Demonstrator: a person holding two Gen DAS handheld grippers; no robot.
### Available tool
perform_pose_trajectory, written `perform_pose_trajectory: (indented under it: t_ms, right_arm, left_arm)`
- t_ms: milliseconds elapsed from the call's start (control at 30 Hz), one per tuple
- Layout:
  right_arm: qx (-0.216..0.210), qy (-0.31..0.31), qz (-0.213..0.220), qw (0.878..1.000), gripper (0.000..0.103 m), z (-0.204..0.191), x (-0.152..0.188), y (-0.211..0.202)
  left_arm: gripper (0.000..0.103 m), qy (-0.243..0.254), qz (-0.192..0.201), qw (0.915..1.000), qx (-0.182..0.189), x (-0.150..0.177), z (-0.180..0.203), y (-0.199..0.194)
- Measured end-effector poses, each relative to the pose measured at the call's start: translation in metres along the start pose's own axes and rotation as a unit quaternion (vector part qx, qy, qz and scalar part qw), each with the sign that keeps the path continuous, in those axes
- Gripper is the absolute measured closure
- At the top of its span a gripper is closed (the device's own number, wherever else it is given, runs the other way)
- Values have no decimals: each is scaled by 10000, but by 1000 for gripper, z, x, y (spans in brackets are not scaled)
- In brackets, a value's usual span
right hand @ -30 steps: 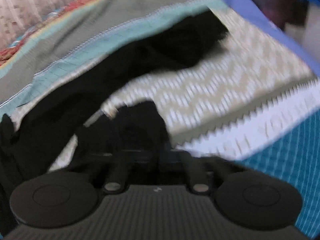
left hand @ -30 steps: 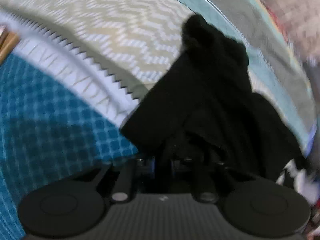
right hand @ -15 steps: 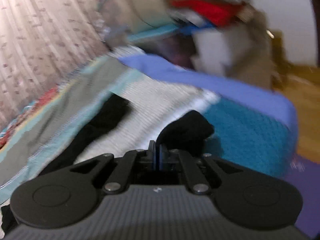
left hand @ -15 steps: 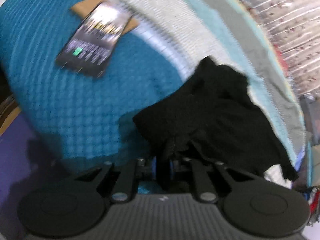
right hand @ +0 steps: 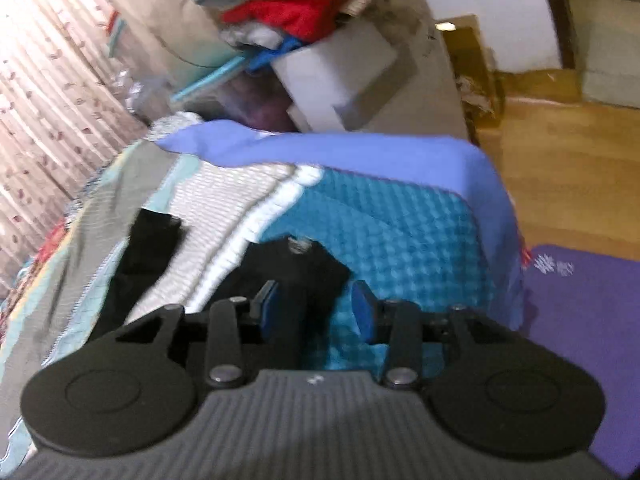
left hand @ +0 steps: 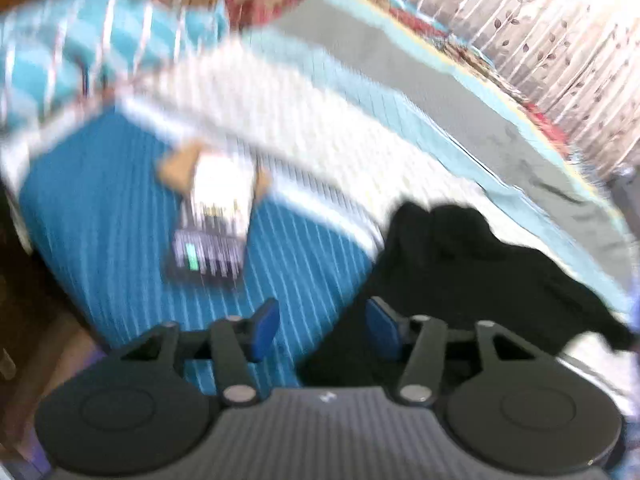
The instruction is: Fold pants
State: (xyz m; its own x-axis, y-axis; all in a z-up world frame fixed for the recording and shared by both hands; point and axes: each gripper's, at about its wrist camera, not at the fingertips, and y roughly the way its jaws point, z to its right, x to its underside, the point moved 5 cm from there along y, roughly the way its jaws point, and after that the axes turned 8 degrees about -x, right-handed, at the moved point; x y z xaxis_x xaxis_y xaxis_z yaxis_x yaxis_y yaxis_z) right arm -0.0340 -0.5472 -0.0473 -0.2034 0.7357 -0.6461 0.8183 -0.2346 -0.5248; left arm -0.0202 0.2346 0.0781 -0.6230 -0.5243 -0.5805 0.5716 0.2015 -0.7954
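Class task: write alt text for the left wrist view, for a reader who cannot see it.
The open left gripper, its jaws just opened and holding nothing, hovers over black pants lying crumpled on a bed. To their left, a phone with a lit screen rests on the teal bedspread; the picture is blurred.

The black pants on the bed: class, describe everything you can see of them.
The black pants are soft, matte, dark fabric, bunched with rounded folds, lying on the patterned bedspread across its teal and white bands. One narrow part stretches away over the grey stripe. Neither open gripper holds them.
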Motion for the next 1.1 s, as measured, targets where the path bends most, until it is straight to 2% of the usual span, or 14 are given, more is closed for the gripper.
perform_pose_trajectory:
  t_ms: [100,200,367,467,600,633,667,700,733,800,867,967,1033,1100]
  right_arm:
    - [-466,-182,-223,9985,60,-37,-9,17]
    - [-920,-504,-424,9936,59,-91,-21,45]
    - [-1416,-120,-790,9867,50,-163,-44,130]
    - [-1233,-188,-957,9876,45,-193,-58,188]
    - [-991,215,-1441,9844,43,-210,-60,256]
    - [-893,317,-1503,9841,42,-212,-56,270]
    - [-808,391,-1550,9838,42,-211,-55,282]
    - [-736,455,-1601,9833,44,-211,-53,294]
    - [-673,515,-1671,9823,69,-211,-50,303]
    - [-577,536,-1748,9815,100,-208,-46,311]
    - [-710,513,-1507,9847,101,-209,-54,301]
    - [-974,284,-1081,9890,101,-209,-80,269]
    - [-1164,251,-906,9887,101,-205,-97,244]
    - [-1197,133,-787,9896,99,-200,-108,223]
  left_arm:
    - [50,1026,486,9925,-452,-34,50,19]
    - [45,2122,831,9707,-767,-56,121,57]
    - [32,2974,897,9490,-549,-65,220,127]
    - [21,3449,844,9331,-571,-56,258,172]
    - [24,3932,774,9125,-825,-38,281,217]
    - [41,3998,699,9097,-876,-33,283,224]
    - [75,4057,579,9078,-888,-29,285,231]
    - [91,4073,430,9082,-858,-26,287,239]
    - [97,4031,385,9103,-860,-25,289,240]
    - [97,4013,738,9073,-1011,-26,290,228]
    - [97,3814,1094,9121,-1030,-34,285,206]
    - [97,3182,1435,9345,-698,-48,266,159]
    - [97,3120,1662,9336,-582,-45,254,133]
    - [97,3347,1754,9239,-600,-35,249,120]
